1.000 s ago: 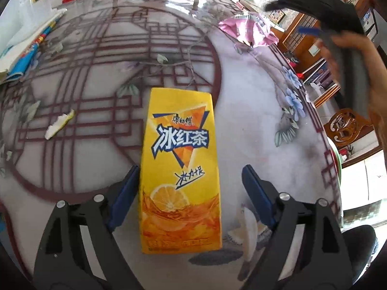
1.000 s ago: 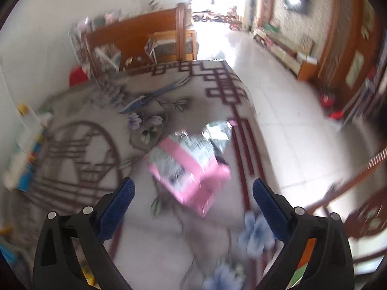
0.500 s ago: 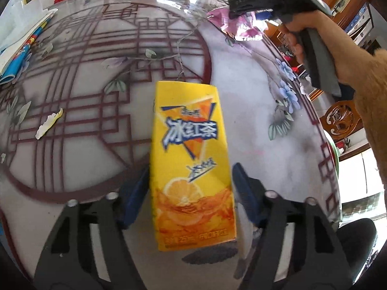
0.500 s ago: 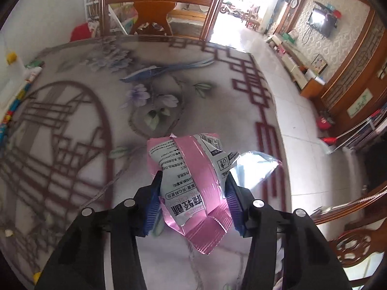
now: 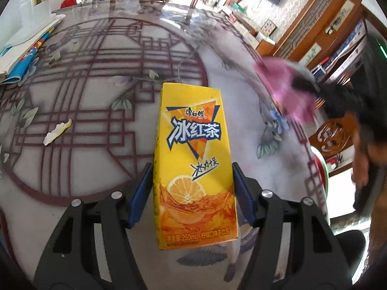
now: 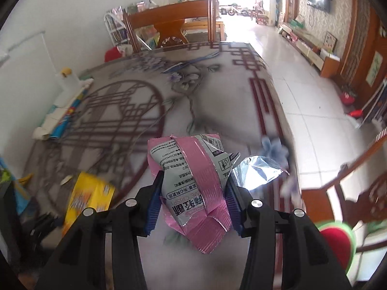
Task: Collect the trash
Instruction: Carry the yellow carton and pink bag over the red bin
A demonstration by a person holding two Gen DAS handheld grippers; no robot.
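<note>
**2 pieces of trash gripped, 1 in each hand-held gripper**

The left hand-held gripper [image 5: 192, 188] is clamped on a yellow iced-tea carton [image 5: 193, 159], its 2 blue pads pressing the carton's lower sides. The carton stands out along the fingers, printed face toward the camera, with the patterned surface [image 5: 96, 91] behind it; whether its base touches that surface cannot be told.

The right hand-held gripper [image 6: 193, 200] holds a crumpled pink and grey snack wrapper [image 6: 191, 183], squeezed between both blue pads. A flap of the wrapper's silver inner foil sticks out past the right pad, and its pink lower end hangs below the fingers. In the left wrist view the same wrapper shows as a pink blur at the right, beyond the carton, with the person's hand [image 5: 362, 154] below it, also blurred.

A small torn white and yellow scrap [image 5: 56, 131] lies on the surface, well to the left of the carton. A stack of paper and a blue printed sheet [image 5: 21, 55] sit at the surface's far left edge. A wooden chair [image 6: 174, 24] stands at the far end of the surface, and a watermelon-patterned round object [image 6: 336, 244] shows at the lower right of the right wrist view.
</note>
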